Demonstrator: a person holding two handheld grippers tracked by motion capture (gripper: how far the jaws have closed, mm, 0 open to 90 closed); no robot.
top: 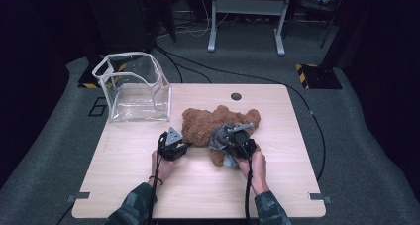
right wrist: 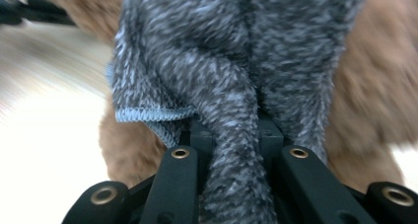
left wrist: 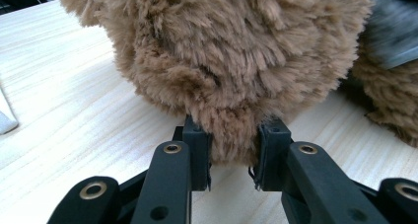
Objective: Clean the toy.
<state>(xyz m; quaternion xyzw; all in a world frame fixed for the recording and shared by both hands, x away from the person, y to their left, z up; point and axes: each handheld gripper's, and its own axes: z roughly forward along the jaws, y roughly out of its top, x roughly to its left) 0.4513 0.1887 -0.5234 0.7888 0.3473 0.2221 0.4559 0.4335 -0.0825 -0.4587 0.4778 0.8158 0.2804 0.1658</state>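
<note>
Brown teddy bear (left wrist: 236, 61) pinched by left hand-held gripper (left wrist: 231, 155); right hand-held gripper (right wrist: 236, 150) clamps seemingly grey cloth (right wrist: 231, 76).

Brown teddy (top: 208, 126), grey-flecked cloth (right wrist: 222, 76)

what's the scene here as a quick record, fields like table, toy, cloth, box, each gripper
table: light wood, round hole near far edge
toy: brown plush bear lying mid-table
cloth: grey knit cloth on the bear
box: clear plastic box, open top, far left corner, nothing seen inside
left gripper: jaws closed on a tuft of bear fur
right gripper: jaws pinching a fold of the cloth
hands: one on each gripper, from the near edge
</note>
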